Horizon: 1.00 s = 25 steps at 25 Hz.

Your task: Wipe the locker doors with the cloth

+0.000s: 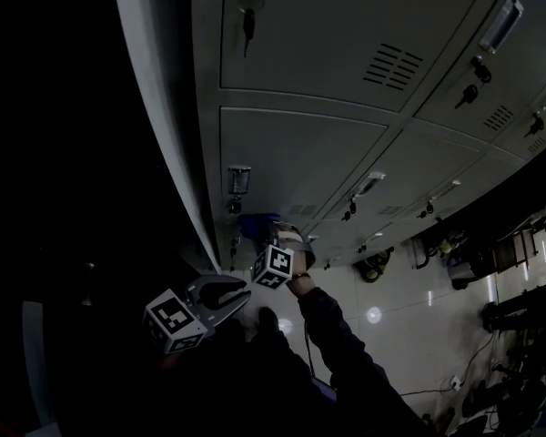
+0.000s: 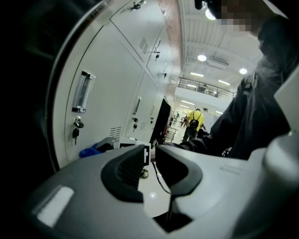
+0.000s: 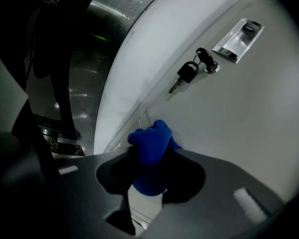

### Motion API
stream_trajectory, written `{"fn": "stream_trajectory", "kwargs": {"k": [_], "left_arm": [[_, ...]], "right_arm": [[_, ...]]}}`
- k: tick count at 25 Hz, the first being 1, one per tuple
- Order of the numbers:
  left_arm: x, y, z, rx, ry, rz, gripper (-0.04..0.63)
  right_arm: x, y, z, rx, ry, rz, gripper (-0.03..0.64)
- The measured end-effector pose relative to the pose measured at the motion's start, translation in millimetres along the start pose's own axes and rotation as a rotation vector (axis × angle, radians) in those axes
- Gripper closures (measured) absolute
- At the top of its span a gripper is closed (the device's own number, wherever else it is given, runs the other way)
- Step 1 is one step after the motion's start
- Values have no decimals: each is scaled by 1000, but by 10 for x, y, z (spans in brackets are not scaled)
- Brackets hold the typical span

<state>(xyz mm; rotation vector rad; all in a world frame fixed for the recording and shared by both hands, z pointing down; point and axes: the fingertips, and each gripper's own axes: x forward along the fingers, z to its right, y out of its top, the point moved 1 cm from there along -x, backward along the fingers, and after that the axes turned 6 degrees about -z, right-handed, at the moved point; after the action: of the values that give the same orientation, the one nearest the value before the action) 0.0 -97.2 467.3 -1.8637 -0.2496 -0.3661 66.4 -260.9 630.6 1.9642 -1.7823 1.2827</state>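
Observation:
A blue cloth [image 3: 150, 153] is bunched between the jaws of my right gripper [image 3: 152, 158], which is shut on it. The cloth's tip presses on a grey locker door [image 3: 249, 123], below its hanging key [image 3: 188, 74] and recessed handle [image 3: 237, 41]. In the head view the right gripper [image 1: 271, 237] holds the cloth [image 1: 257, 223] against the low part of the door [image 1: 291, 153], near the locker's left edge. My left gripper [image 1: 239, 291] hangs lower and closer to me, away from the lockers. Its jaws [image 2: 152, 156] stand nearly together with nothing between them. The left gripper view also catches the cloth [image 2: 88, 152].
Rows of grey locker doors [image 1: 346, 25] with keys, vents and handles run up and to the right. A dark gap [image 1: 73, 153] lies left of the locker bank. Beyond it are a shiny floor [image 1: 409, 317], chairs and equipment [image 1: 519, 317]. A person in yellow [image 2: 193, 119] stands far off.

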Motion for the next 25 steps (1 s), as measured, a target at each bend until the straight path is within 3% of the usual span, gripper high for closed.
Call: {"fn": "stream_trajectory", "kwargs": {"k": [4, 11, 25], "left_arm": [[11, 0, 46, -6, -3, 2, 551], [17, 160, 75, 38, -2, 31, 551], [98, 401, 235, 106, -36, 62, 551]], "right_arm": [[-215, 63, -29, 5, -4, 28, 492], [-871, 237, 301, -26, -94, 95, 492], [-2562, 893, 1691, -118, -501, 218, 492]]}}
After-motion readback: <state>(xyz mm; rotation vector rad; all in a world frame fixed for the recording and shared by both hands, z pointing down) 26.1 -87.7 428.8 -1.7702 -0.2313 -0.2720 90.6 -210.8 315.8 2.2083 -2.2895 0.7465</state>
